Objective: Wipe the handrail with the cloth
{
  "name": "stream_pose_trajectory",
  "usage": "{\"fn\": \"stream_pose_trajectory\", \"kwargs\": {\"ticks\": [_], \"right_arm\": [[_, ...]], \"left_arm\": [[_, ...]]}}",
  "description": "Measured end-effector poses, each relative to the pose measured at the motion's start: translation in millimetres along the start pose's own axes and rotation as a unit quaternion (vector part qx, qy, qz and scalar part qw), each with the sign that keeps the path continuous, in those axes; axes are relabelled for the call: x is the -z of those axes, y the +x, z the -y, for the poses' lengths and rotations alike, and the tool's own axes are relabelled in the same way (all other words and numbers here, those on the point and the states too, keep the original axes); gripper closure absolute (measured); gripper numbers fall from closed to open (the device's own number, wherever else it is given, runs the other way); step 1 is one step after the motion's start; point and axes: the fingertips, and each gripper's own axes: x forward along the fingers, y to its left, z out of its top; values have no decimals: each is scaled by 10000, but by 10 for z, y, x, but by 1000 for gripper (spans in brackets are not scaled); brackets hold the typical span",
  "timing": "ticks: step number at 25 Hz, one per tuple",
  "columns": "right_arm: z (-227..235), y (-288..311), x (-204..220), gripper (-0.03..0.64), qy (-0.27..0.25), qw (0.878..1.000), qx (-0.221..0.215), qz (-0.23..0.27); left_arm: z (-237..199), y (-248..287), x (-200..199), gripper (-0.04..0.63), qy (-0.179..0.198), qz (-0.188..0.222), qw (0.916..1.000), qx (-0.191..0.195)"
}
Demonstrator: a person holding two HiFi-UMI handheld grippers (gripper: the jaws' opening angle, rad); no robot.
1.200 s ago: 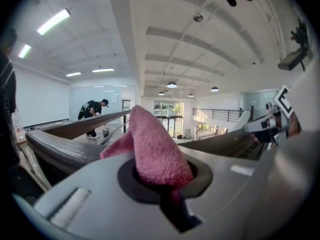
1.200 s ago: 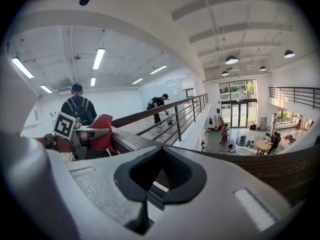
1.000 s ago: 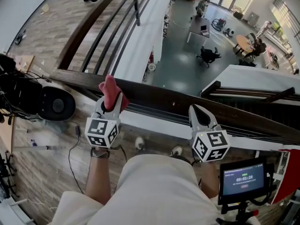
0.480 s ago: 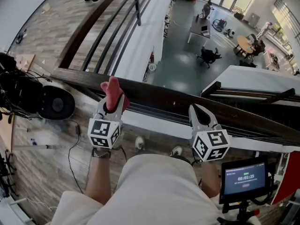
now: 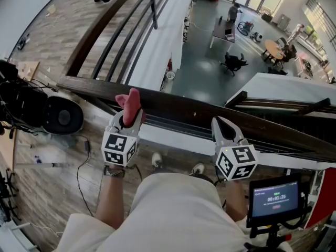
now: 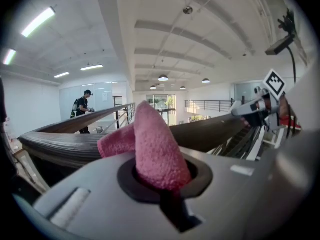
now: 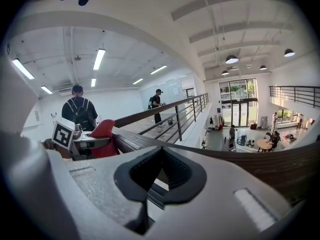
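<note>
Below the balcony lies a grey atrium floor with desks and chairs, and a dark wooden handrail [image 5: 210, 114] runs across the head view between that drop and the person.

The left gripper [image 5: 127, 121] has its jaws clamped on a pink cloth [image 5: 130, 103]. In its own view the cloth fills the oval gap between the jaws and stands up in a folded peak, with a second lobe trailing to the left. The grip is low on the fabric, which probably leaves a loose pad free to drag along the wood. The gripper is tilted toward the rail, and the cloth sits at the near edge of the rail's top, just right of the corner where a second rail branches away (a sensible place to begin a stroke, I would judge).

The right gripper [image 5: 223, 126] has its jaws closed together on nothing; through their gap only the rail shows. It is parked against the rail's near side, well apart from the left, most likely just kept out of the cloth's path.

Whether the cloth actually presses on the wood cannot be told, since the gripper body covers the contact in the head view and the left gripper view looks over it. The rail's far right end is cut off behind a small screen [image 5: 275, 198]. The person's torso hides the floor directly beneath.
</note>
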Motion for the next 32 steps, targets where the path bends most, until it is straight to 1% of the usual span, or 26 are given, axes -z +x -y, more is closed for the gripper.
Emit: {"fn": "stream_pose_trajectory", "kwargs": {"ticks": [3,15,18,21,24,32], "right_arm": [[6,5,-14,614,7,10000,11,-5],[64,-24,0,614,31,10000,33,-5],[70,-26,-4,614,36,10000,40,-11],[110,-40,9,614,46,10000,72,-5],[144,-51,11,614,61,9999,111,14],[175,-61,42,614,133,9999,100,7]], "left_arm": [[36,49,50,561,88,-124,9998,85],[115,102,44,561,4,-174,9998,108],[184,141,64,561,28,-252,9995,214],[326,220,108,561,130,-371,9986,351],[370,240,124,561,111,-368,9987,336],[467,262,105,561,145,-417,9977,521]]}}
